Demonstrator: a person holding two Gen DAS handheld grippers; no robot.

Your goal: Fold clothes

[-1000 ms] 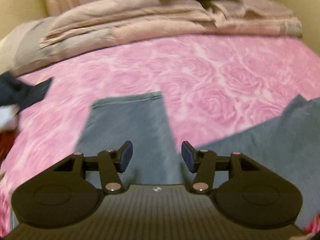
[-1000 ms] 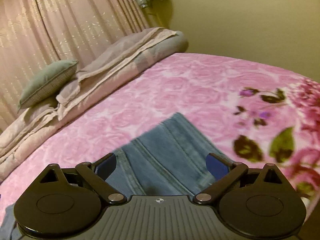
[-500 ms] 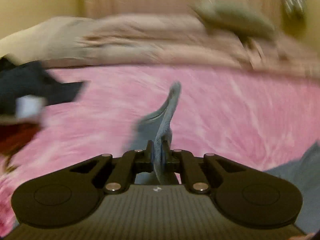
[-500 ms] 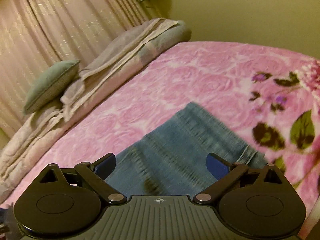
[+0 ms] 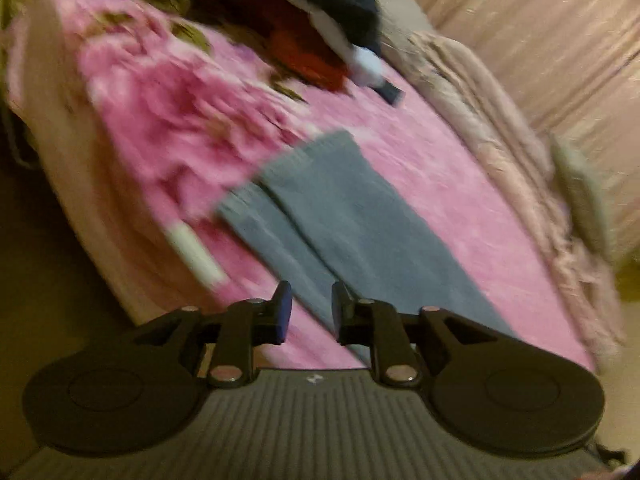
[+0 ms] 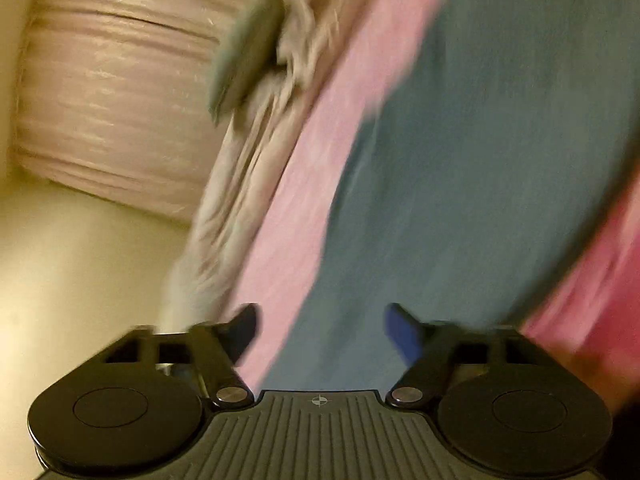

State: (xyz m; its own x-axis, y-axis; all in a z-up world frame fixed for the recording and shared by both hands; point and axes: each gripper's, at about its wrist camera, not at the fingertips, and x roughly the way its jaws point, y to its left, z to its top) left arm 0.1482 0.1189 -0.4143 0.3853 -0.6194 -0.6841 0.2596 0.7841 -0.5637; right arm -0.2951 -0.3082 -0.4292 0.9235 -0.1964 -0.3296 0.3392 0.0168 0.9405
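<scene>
- Left wrist view: my left gripper (image 5: 311, 312) has just been opening a little, a narrow gap between its pads with nothing in it. I reckon that's the release after laying one leg over the other.
- The jeans (image 5: 352, 220) lie flat on the bed (image 5: 460, 184), legs doubled side by side with the upper one offset, hems pointing at the bed's near edge. Folded lengthwise, I'd say, ready for a crosswise fold.
- A dark and red clothes pile (image 5: 304, 28) waits at the far corner, well apart from the jeans; probably next in line.
- Right wrist view, heavily blurred: my right gripper (image 6: 320, 332) has just been closing, yet its jaws stand apart with nothing between them.
- The jeans (image 6: 480, 160) spread ahead of it on the bed (image 6: 304, 184), a cushion (image 6: 248, 52) at the far edge by the curtain (image 6: 116, 100).
</scene>
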